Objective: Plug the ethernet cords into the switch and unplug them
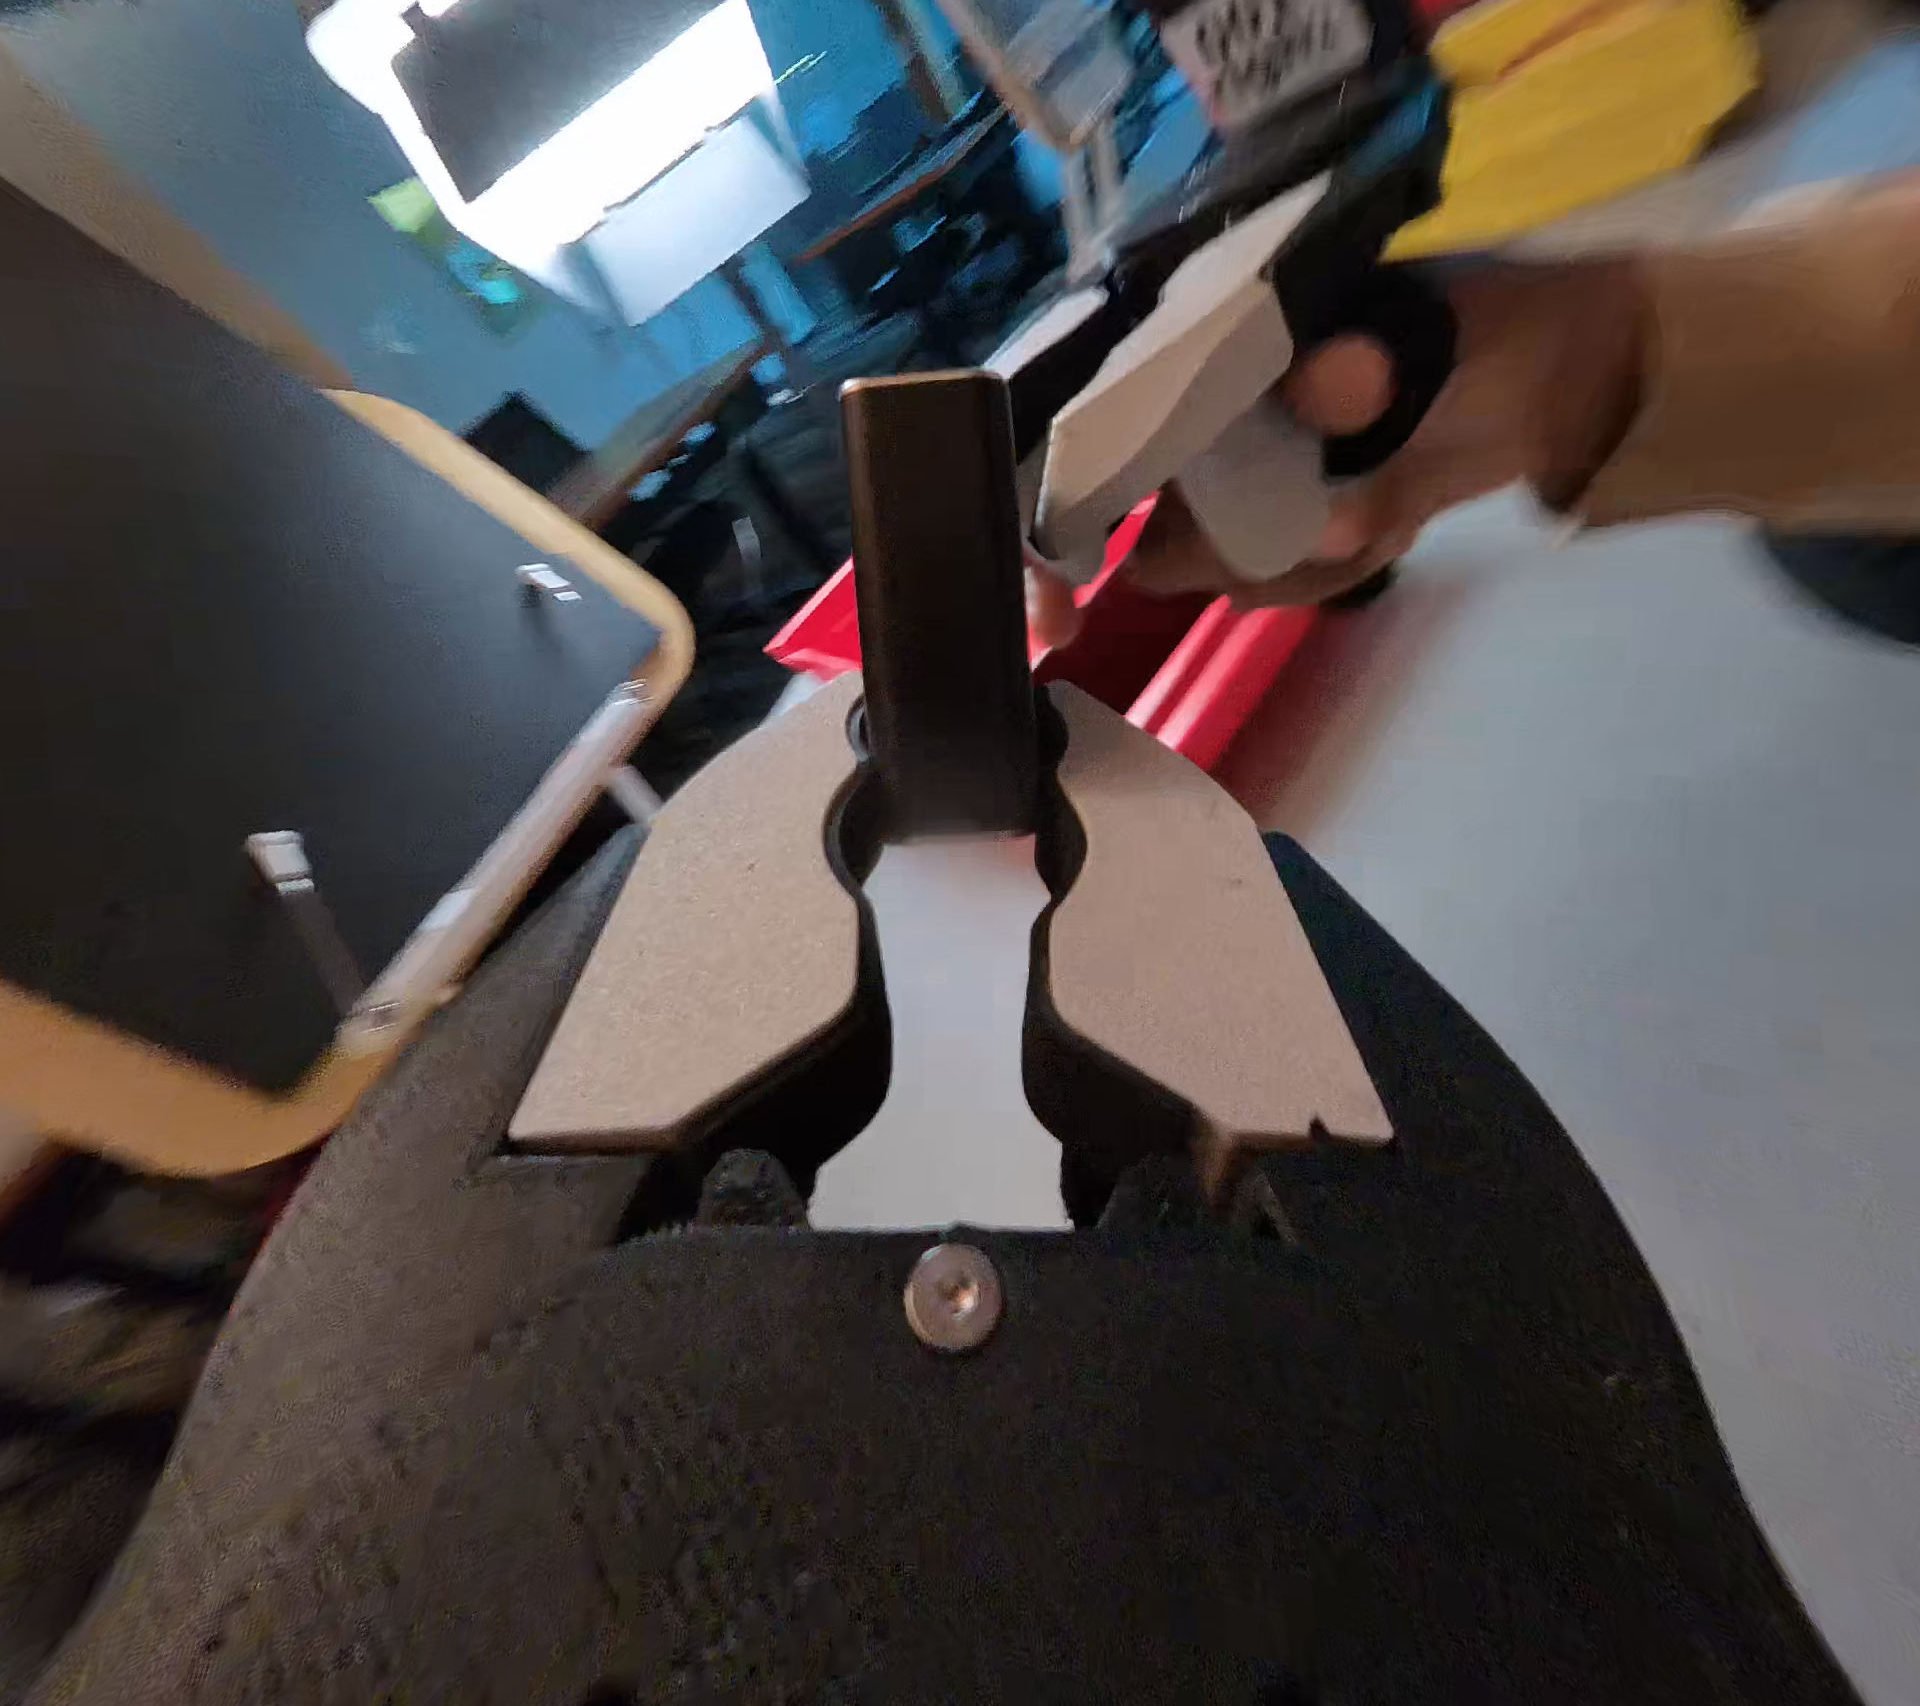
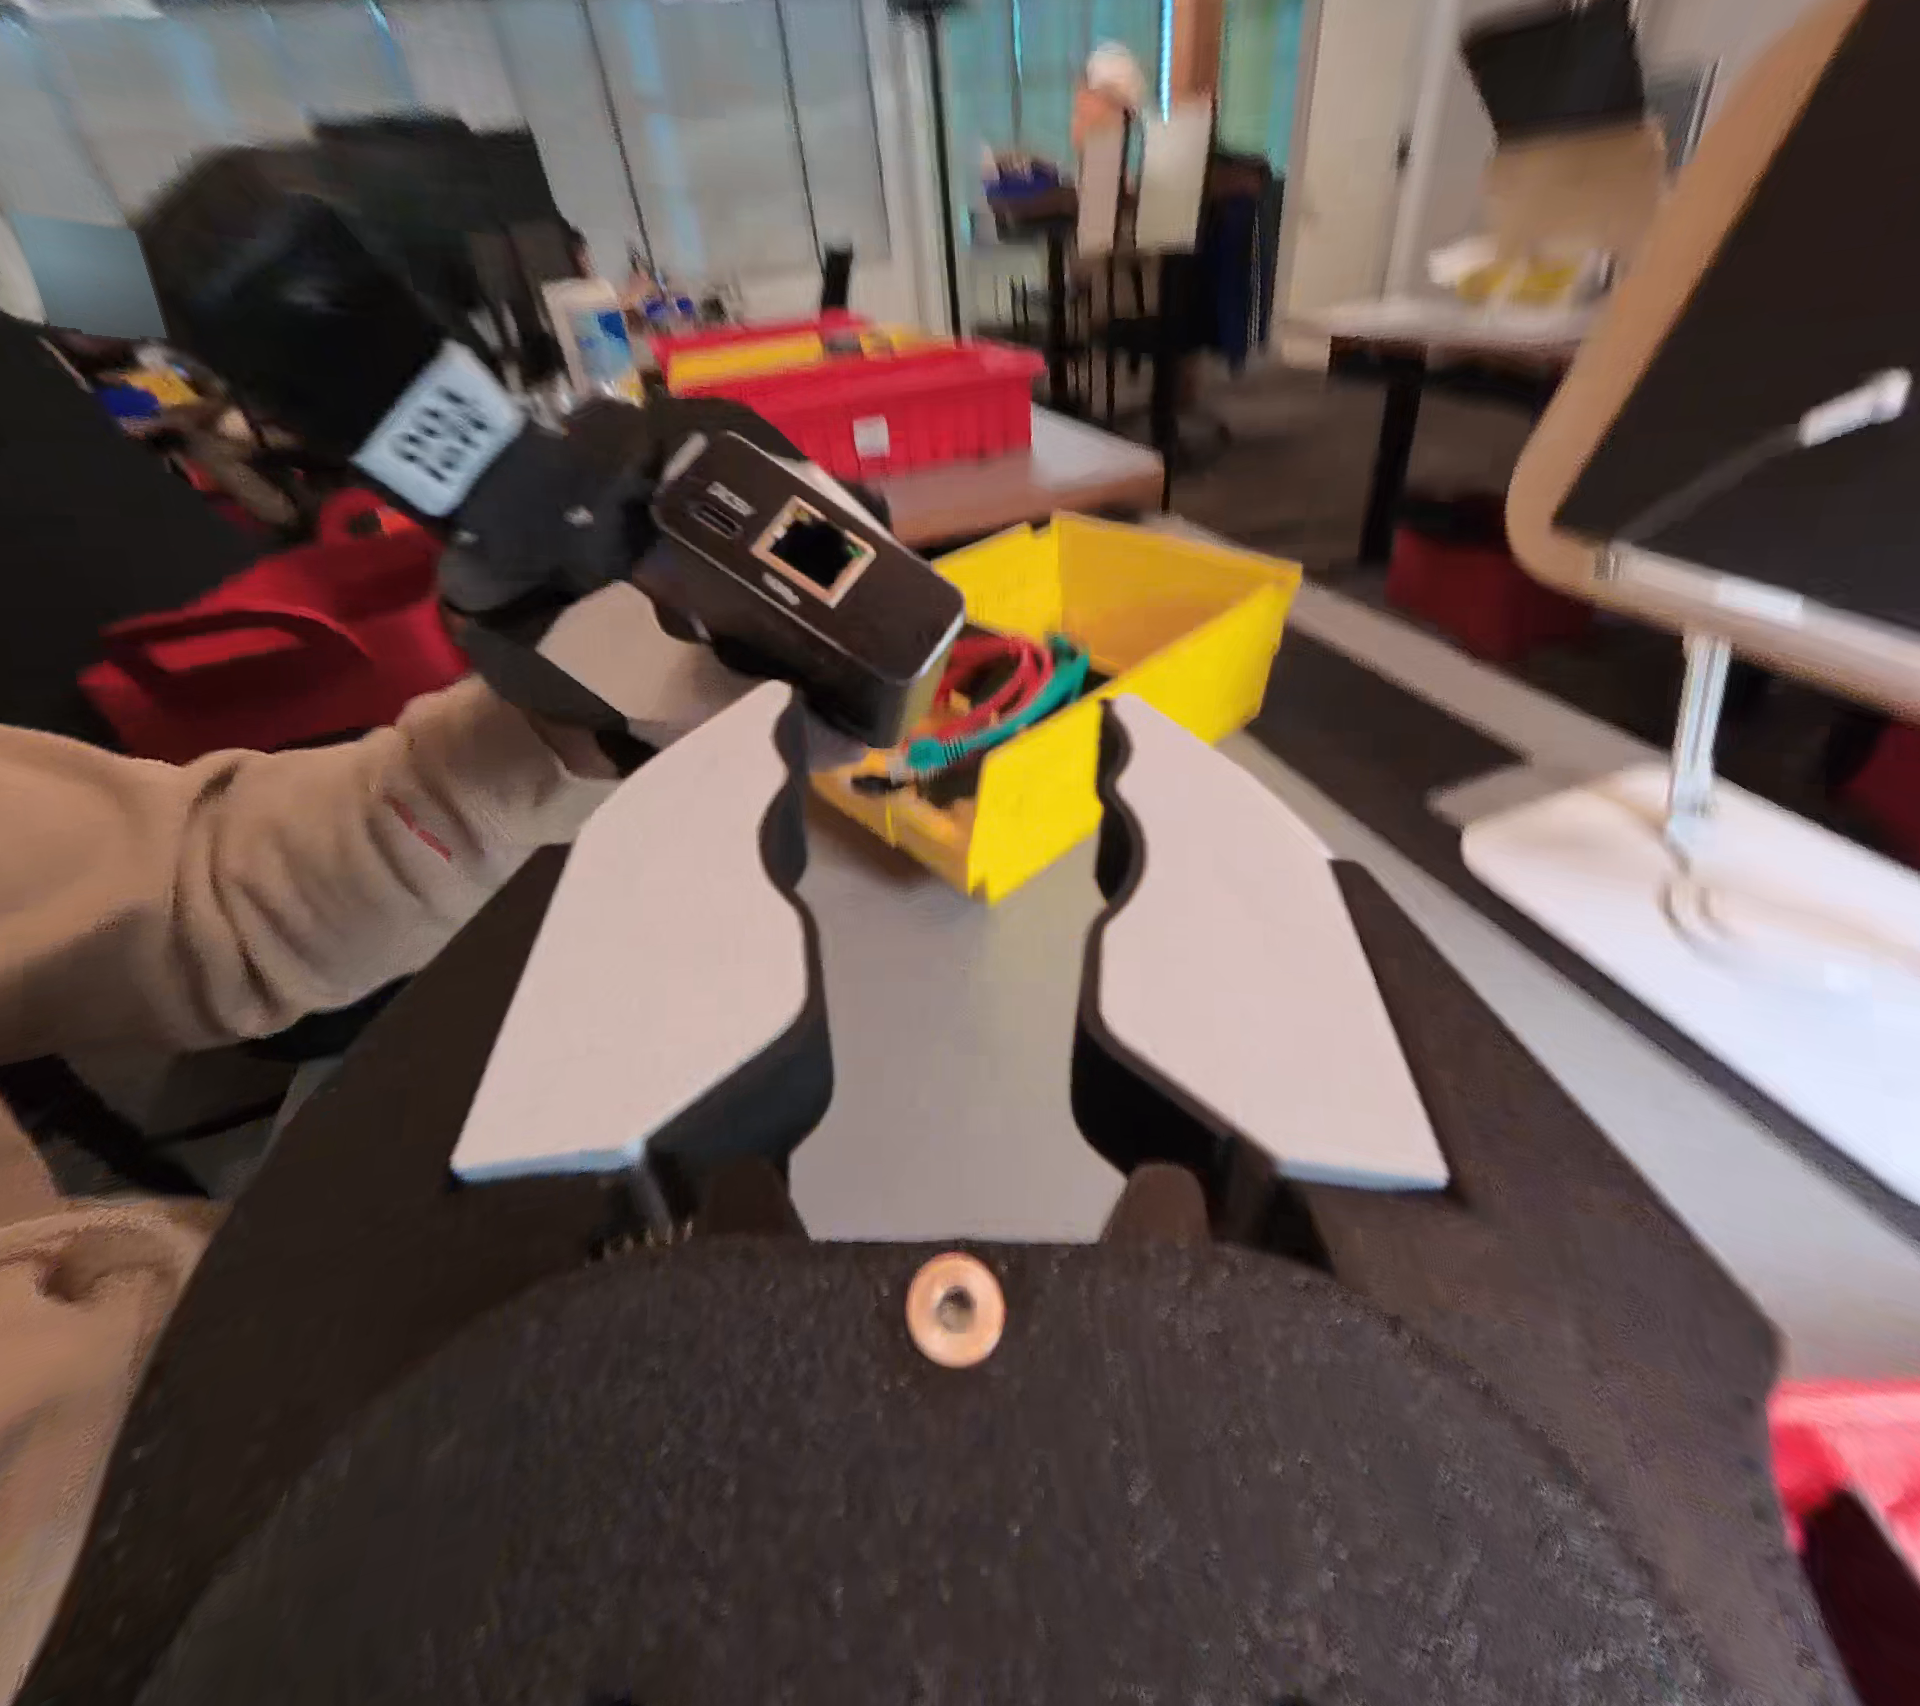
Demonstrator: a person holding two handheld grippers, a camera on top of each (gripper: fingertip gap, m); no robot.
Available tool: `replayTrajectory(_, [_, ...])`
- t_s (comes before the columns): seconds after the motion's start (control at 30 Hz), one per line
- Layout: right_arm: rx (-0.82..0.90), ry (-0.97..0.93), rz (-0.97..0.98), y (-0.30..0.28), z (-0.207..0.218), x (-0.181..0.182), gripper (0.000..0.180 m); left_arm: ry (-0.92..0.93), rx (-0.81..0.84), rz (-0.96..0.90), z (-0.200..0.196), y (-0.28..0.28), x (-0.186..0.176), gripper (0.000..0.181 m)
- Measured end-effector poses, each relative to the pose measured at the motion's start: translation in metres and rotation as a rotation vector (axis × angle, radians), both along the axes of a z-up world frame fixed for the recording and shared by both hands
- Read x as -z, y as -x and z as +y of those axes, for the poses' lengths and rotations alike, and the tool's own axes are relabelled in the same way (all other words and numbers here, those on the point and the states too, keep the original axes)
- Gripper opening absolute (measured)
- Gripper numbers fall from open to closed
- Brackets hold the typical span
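Note:
My left gripper [image 1: 948, 721] is shut on the switch [image 1: 935, 596], a small dark box that stands up between its fingertips. In the right wrist view the same switch [image 2: 821, 576] is held in the air at upper left, its port side facing me. My right gripper [image 2: 948, 726] is open and empty, just below and right of the switch. Red and green ethernet cords [image 2: 987, 690] lie coiled in a yellow bin [image 2: 1122, 690] on the table ahead of it. The right gripper also shows in the left wrist view [image 1: 1174, 409], held by a hand.
A monitor on a white stand [image 2: 1704, 773] is at the right, a cable plug against its dark screen [image 2: 1849, 399]. Red bins [image 2: 862, 399] sit on a farther table. A red bin [image 1: 1195, 648] lies behind the switch. The grey table top [image 1: 1558, 929] spreads right. Only a small space, under 4 cm, lies between the two pairs of fingers.

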State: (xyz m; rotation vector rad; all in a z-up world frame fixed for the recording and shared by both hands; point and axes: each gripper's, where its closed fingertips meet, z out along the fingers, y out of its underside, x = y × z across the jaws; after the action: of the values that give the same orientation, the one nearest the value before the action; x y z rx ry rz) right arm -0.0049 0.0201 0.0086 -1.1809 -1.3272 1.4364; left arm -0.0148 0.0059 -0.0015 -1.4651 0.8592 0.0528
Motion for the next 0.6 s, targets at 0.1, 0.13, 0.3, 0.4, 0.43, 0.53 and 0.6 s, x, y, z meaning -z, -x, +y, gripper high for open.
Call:
replayTrajectory(0.1, [-0.015, 0.087, -0.109, 0.005, 0.001, 0.015, 0.067, -0.081, -0.146, 0.225, 0.009, 0.015, 0.009, 0.026])
replayTrajectory(0.13, [-0.021, 0.115, -0.119, 0.007, -0.001, 0.017, 0.069, -0.099, -0.170, 0.286, 0.011, 0.016, 0.013, 0.026])
replayTrajectory(0.3, [-0.063, 0.191, -0.165, 0.014, -0.005, 0.032, 0.074, -0.143, -0.206, 0.416, 0.017, 0.018, 0.026, 0.027])
replayTrajectory(0.4, [-0.154, 0.236, -0.156, 0.014, -0.016, 0.032, 0.074, -0.188, -0.203, 0.472, 0.015, 0.018, 0.025, 0.027])
replayTrajectory(0.43, [-0.187, 0.242, -0.150, 0.013, -0.021, 0.030, 0.075, -0.181, -0.196, 0.489, 0.015, 0.017, 0.027, 0.026])
replayTrajectory(0.53, [-0.172, 0.202, -0.160, 0.016, -0.024, 0.033, 0.073, -0.182, -0.180, 0.530, 0.016, 0.014, 0.034, 0.026])
replayTrajectory(0.6, [-0.147, 0.179, -0.153, 0.017, -0.022, 0.034, 0.063, -0.184, -0.155, 0.537, 0.015, 0.007, 0.037, 0.026])
